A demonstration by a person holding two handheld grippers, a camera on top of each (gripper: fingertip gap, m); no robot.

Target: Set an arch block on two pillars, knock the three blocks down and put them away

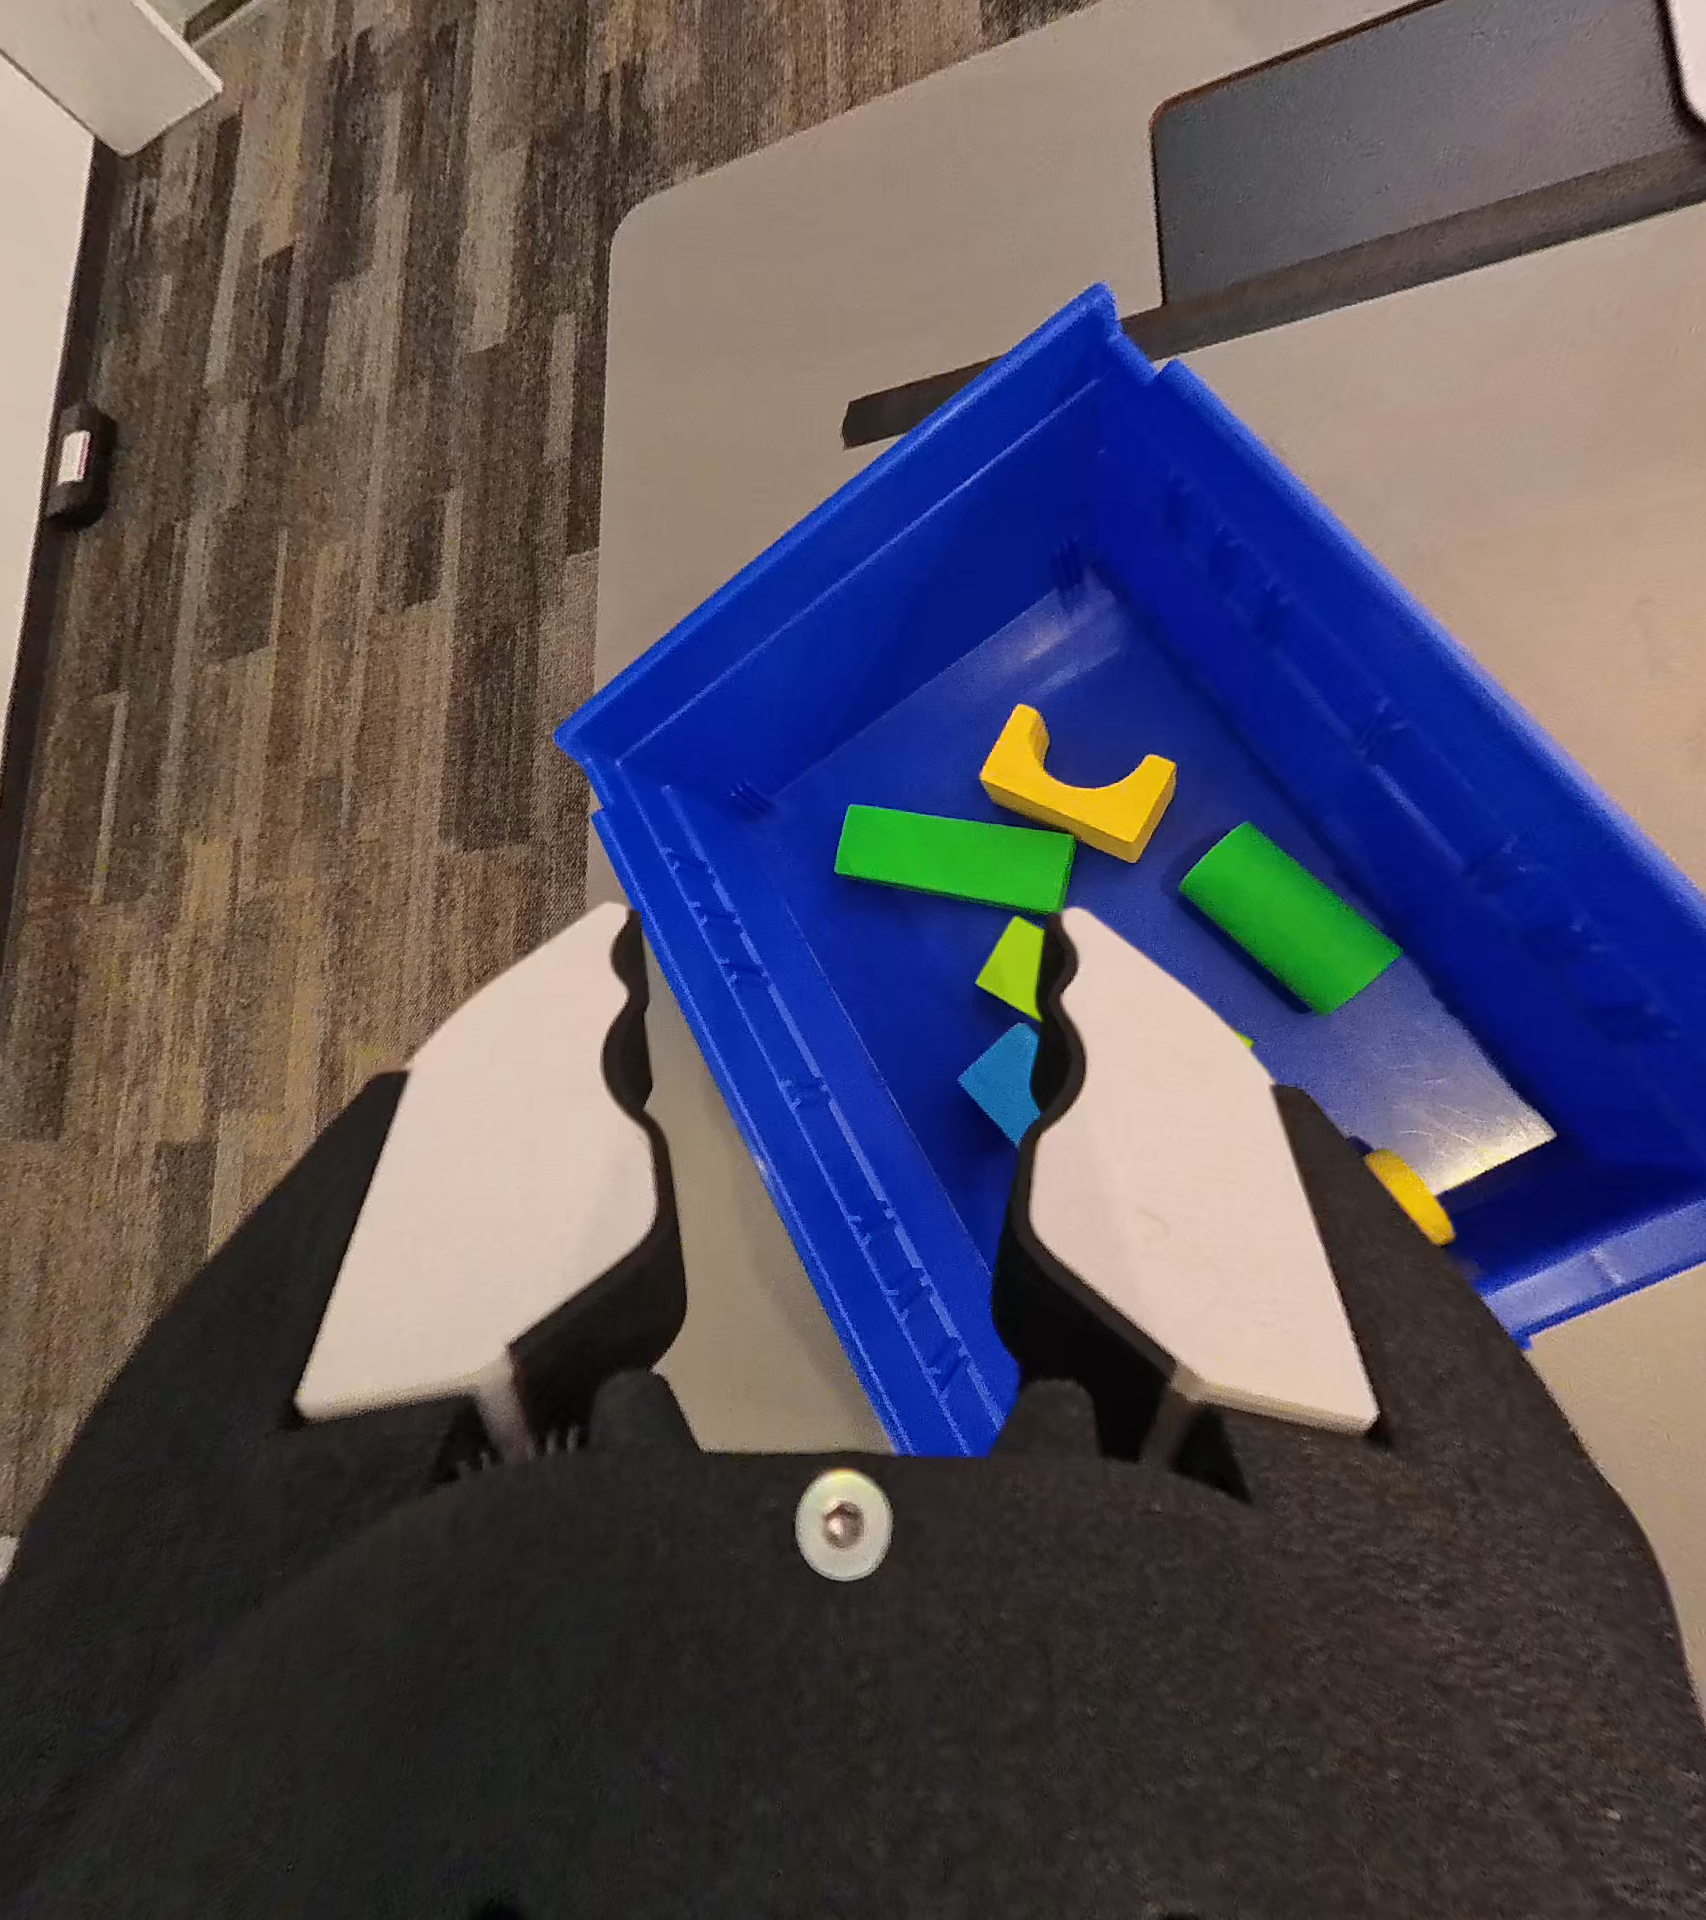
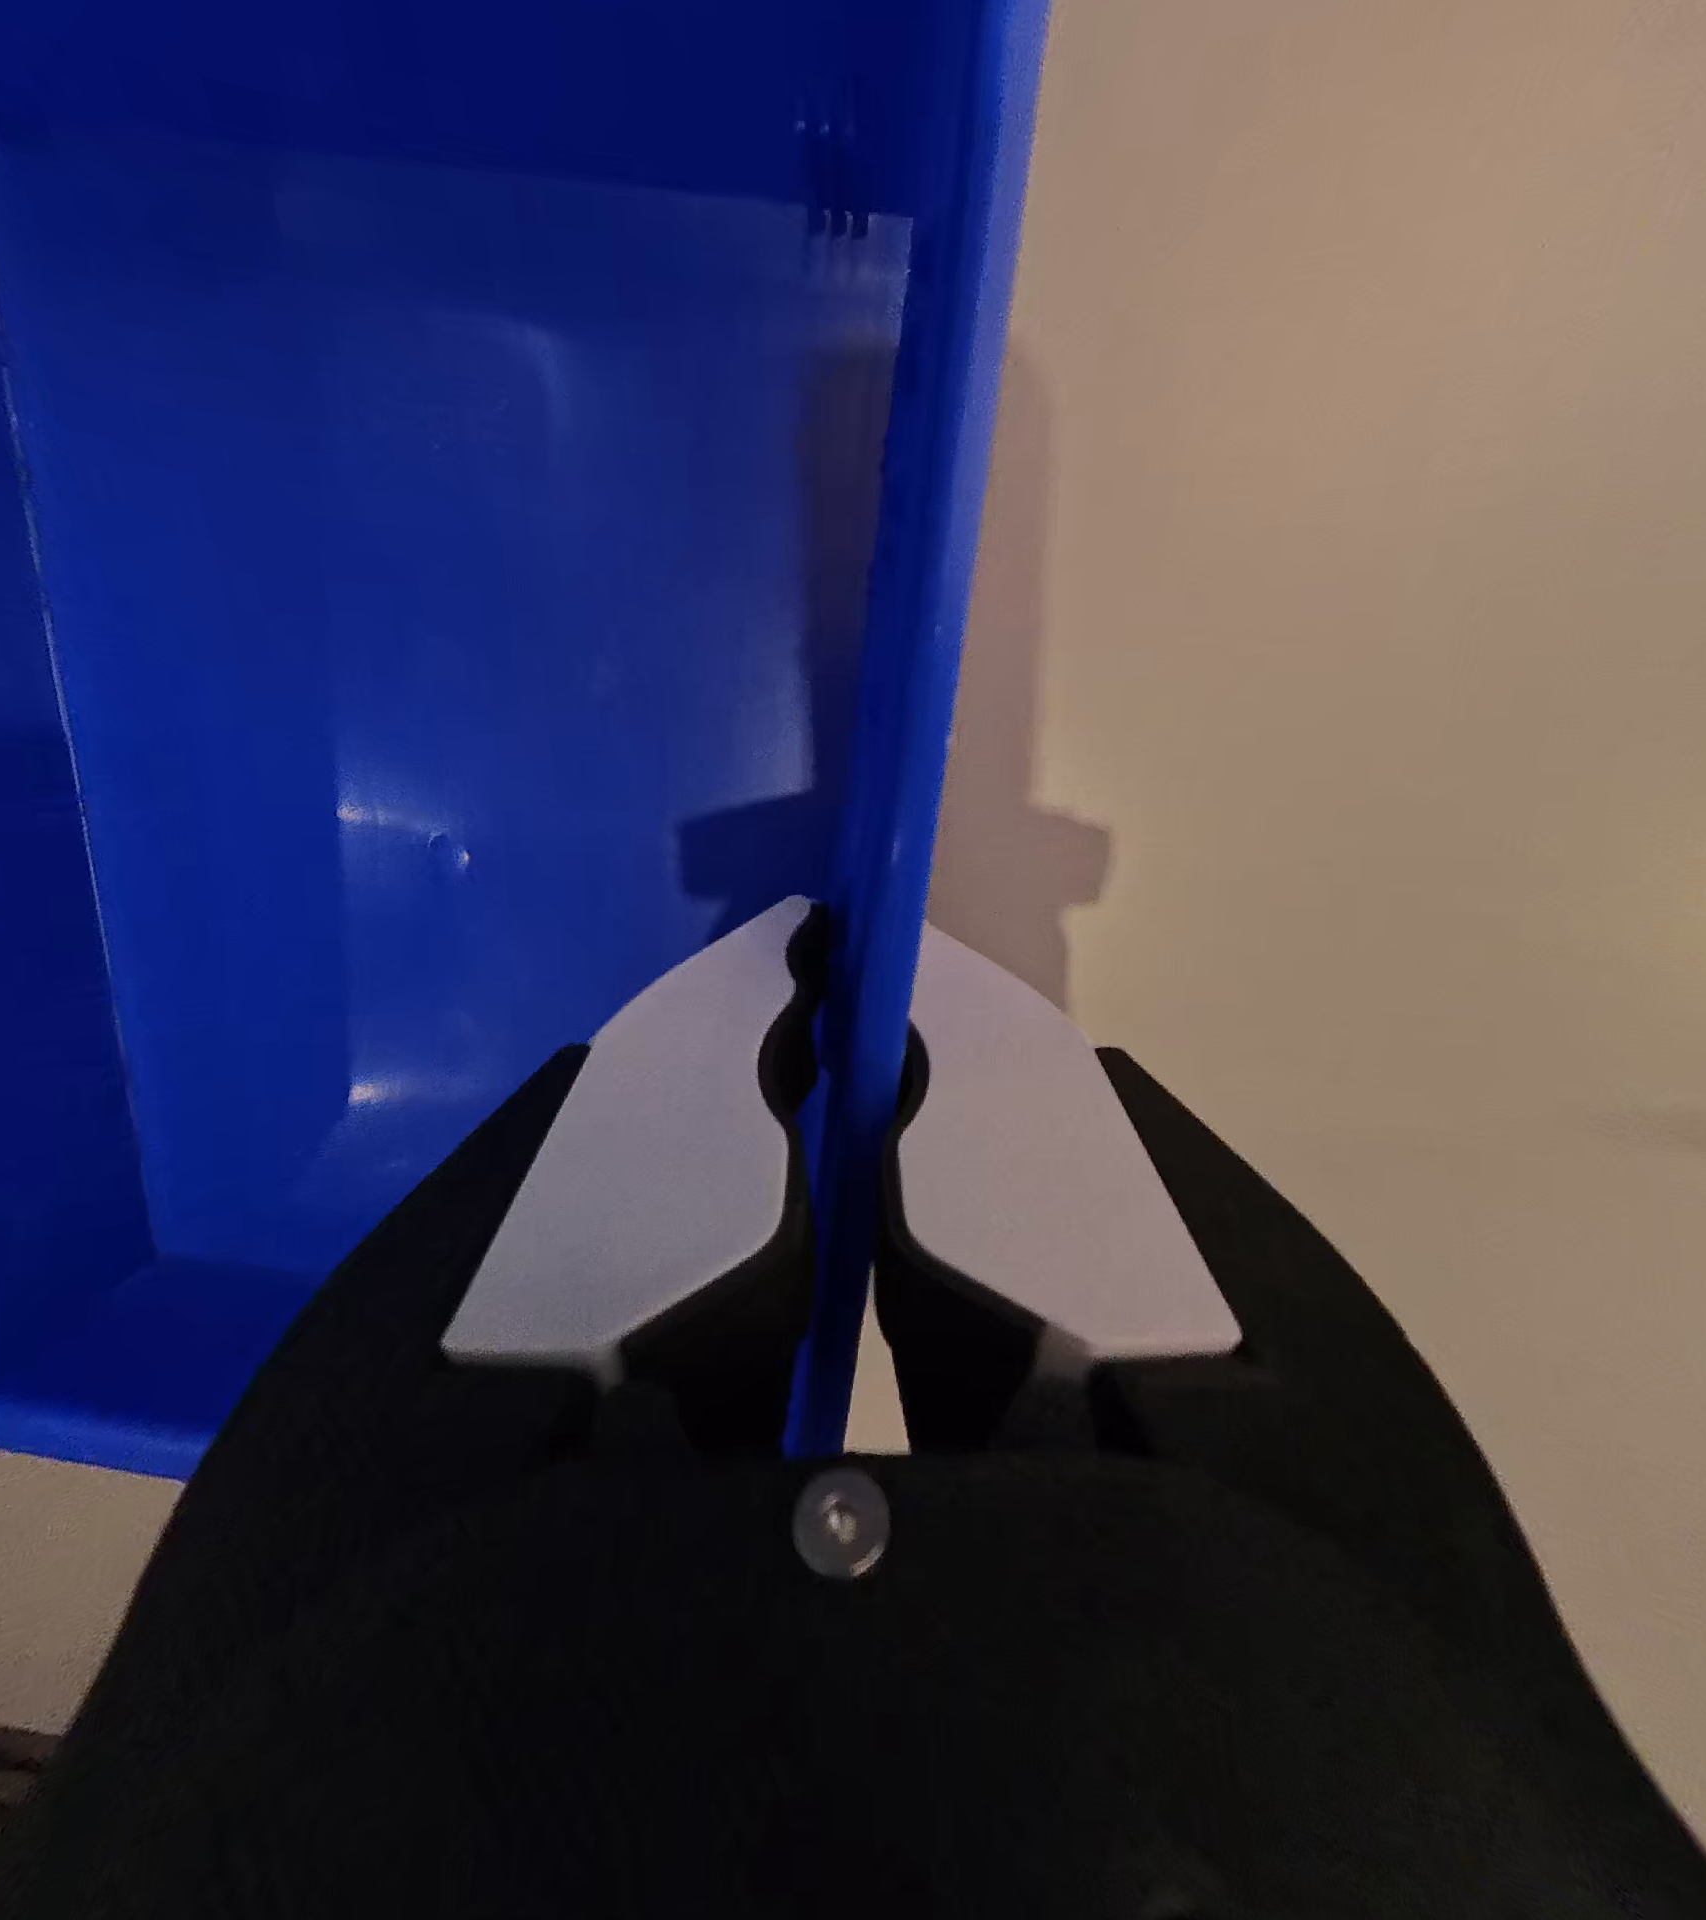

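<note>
In the left wrist view, the left claw (image 1: 844,935) is spread wide and grips nothing; the near side wall of the blue plastic bin (image 1: 1400,644) passes up between its two fingers. The bin sits tilted across the centre and right of the frame on the beige counter (image 1: 776,312). On the bin floor lie the yellow arch block (image 1: 1077,795), a flat green rectangular block (image 1: 953,857) touching it at lower left, and a green cylinder block (image 1: 1285,920) to the right, apart from both. A lime block (image 1: 1015,966) and a light blue block (image 1: 1003,1081) show partly behind the right finger, and a yellow round block (image 1: 1412,1195) peeks out at the lower right.

In the right wrist view, the right claw (image 2: 859,971) is pinched tight on the thin upright wall of the bin (image 2: 413,623), which fills the left of the frame, blurred.
</note>
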